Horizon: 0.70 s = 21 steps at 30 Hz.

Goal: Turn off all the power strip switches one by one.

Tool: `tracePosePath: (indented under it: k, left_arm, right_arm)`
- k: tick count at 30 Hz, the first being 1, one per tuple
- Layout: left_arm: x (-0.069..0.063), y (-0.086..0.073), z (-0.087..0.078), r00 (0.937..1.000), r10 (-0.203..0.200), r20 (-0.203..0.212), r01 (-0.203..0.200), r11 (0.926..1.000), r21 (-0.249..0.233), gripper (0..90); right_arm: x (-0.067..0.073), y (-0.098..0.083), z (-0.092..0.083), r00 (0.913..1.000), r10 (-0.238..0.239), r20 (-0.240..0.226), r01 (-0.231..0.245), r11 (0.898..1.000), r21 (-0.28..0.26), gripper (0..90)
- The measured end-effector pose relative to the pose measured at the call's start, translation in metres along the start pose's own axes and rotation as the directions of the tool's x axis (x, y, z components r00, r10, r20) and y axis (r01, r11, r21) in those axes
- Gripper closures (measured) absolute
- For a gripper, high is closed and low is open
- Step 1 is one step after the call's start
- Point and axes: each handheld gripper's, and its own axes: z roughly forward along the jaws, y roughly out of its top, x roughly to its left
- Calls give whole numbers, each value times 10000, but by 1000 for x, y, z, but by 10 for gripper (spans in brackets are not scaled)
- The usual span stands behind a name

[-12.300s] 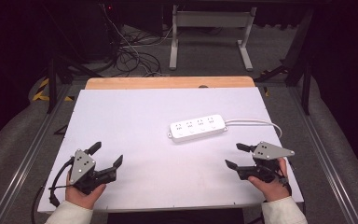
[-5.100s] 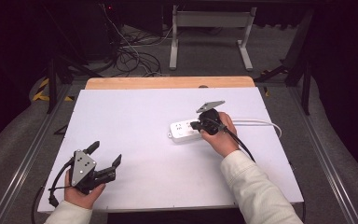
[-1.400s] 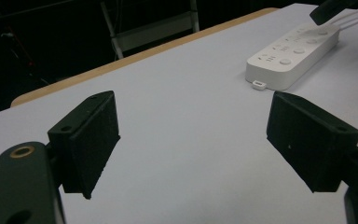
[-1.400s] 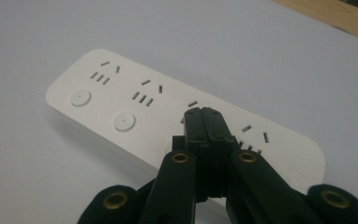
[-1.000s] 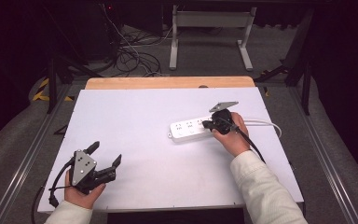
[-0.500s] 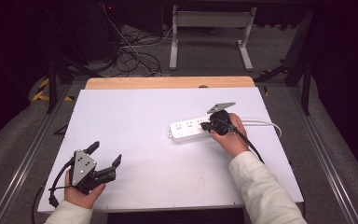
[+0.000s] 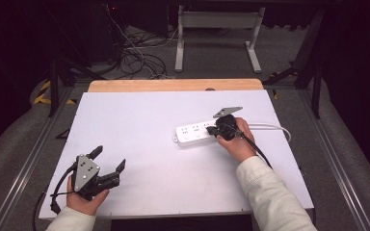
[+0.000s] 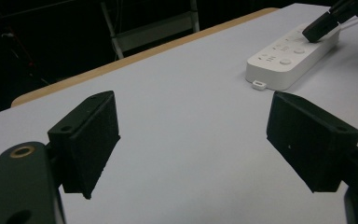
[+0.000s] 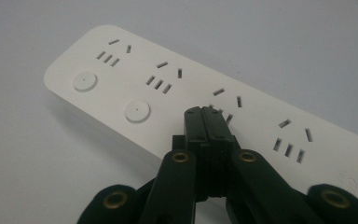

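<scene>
Right gripper view, closed right gripper (image 9: 208,114) tips atop white power strip (image 9: 121,93)

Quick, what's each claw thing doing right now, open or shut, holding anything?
Left gripper: open, holding nothing, low over the table.
Right gripper: shut, holding nothing, tips over the power strip.

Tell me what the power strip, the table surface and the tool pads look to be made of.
Power strip: white moulded plastic, satin, with crisp slots and round buttons. Table: matte white sheet, perhaps laminate, over a wood-coloured board showing at the far edge. Left tool pads: black, finely textured, possibly rubber or foam.
</scene>
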Motion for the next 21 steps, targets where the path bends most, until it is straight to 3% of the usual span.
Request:
tracePosePath:
  k: [21]
  left_arm:
    - [0,0,0,10000,6,9,-6,10000,-10,173]
  right_arm:
    - [2,-1,1,9996,44,293,-42,10000,-75,900]
